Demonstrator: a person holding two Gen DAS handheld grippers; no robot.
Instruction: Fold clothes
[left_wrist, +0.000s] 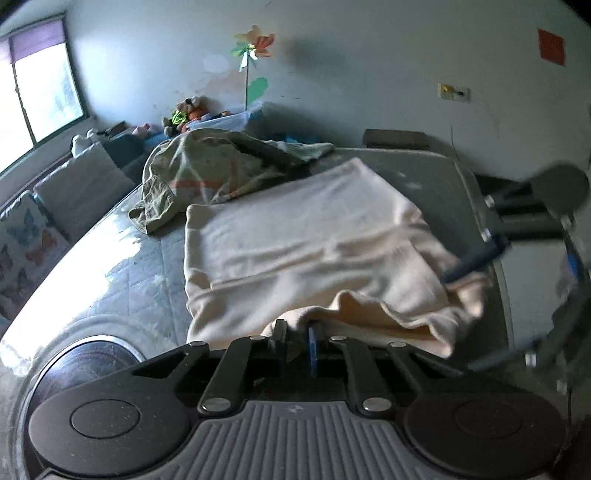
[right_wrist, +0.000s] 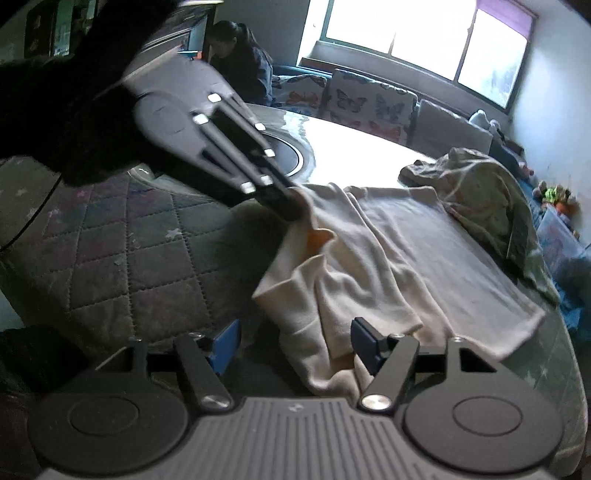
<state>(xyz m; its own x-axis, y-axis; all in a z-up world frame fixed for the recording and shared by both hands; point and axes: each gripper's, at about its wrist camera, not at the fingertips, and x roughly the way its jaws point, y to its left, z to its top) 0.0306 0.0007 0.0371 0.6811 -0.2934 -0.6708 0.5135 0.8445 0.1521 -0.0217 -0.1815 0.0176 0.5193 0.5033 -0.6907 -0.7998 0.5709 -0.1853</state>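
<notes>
A cream garment lies partly folded on the quilted table cover, its near edge rumpled. My left gripper is shut on the near edge of that cloth. In the right wrist view the left gripper pinches a lifted corner of the cream garment. My right gripper stands open, blue pads wide apart. A fold of the cream cloth lies between them against the right pad, unpressed. From the left wrist view the right gripper sits at the cloth's right end.
A crumpled green garment is heaped beyond the cream one. A dark round disc lies on the table at the left. Butterfly cushions line the window side. A person sits at the far end. Soft toys stand by the wall.
</notes>
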